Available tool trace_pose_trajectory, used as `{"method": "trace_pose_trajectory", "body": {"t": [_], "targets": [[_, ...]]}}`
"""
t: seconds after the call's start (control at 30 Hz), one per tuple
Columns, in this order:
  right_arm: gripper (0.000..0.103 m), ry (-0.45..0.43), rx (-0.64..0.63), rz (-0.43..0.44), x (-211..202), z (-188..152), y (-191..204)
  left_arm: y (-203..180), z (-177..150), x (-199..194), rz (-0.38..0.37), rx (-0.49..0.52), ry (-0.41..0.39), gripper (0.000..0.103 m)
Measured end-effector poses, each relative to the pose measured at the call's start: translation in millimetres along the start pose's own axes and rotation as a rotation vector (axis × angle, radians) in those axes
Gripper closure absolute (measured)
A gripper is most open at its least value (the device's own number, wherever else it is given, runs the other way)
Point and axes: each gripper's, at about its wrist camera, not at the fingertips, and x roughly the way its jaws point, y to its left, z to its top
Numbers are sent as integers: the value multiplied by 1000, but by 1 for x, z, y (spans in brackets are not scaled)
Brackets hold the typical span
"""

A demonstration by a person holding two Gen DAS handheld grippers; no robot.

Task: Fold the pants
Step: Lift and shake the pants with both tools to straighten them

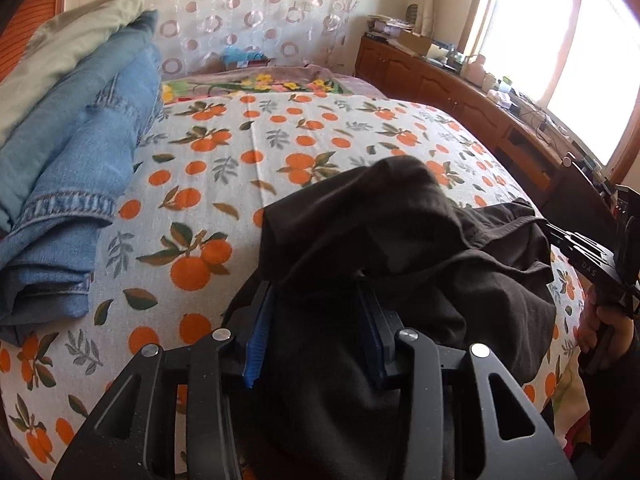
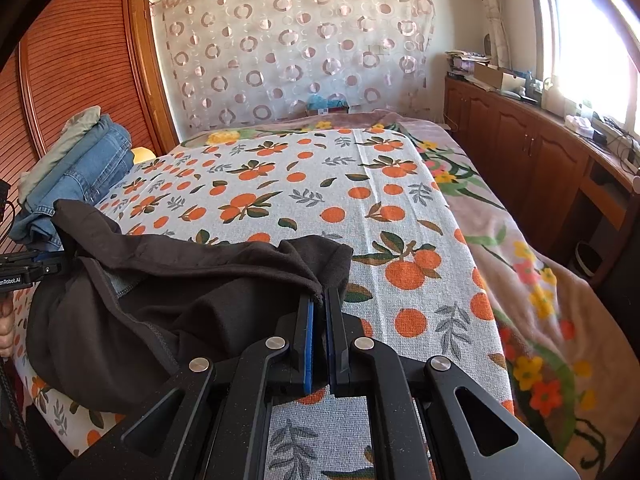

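Right gripper (image 2: 320, 300) pinches the black pants (image 2: 192, 292) edge tight; left gripper (image 1: 320, 320), half-spread around bunched cloth, should clamp firmly before spreading them flat on the bedspread (image 2: 320, 184).

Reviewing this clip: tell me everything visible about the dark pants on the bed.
The dark pants are a soft, matte brown-black knit, crumpled and only partly spread over the orange-print bedcover near the bed's front edge. A stitched hem or seam runs along one folded edge. The right gripper is shut on a corner of the fabric, lifting it slightly. At the other end, cloth lies bunched between the fingers of the left gripper, draping over them; whether the pads press is unclear. The pants do not touch the stacked jeans.
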Motion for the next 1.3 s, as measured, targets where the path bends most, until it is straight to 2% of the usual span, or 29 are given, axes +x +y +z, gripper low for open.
{"method": "trace_pose_trajectory", "body": {"t": [0.07,0.13,0.17,0.3,0.7,0.87,1.07,1.17,1.3], "targets": [[98,3,0,1,0,0,-1,-5,2,-3,-1,23,-14,81],[98,4,-1,3,1,0,-1,-7,3,-6,-9,26,-28,93],[98,4,-1,3,1,0,-2,-9,3,-8,-4,33,-35,95],[98,5,-1,3,1,0,-2,-13,4,-22,-1,52,-71,97],[98,17,-6,32,-3,6,-4,-21,27,-96,11,105,-248,97],[98,-81,-17,28,-43,23,-4,-19,34,-131,60,135,-317,97],[98,-162,-35,42,-80,44,-2,-7,35,-139,61,132,-303,97],[98,-148,-51,44,-75,39,4,-8,27,-130,61,141,-269,97],[98,-94,-61,38,-56,25,3,-5,9,-102,63,145,-178,97]]}}
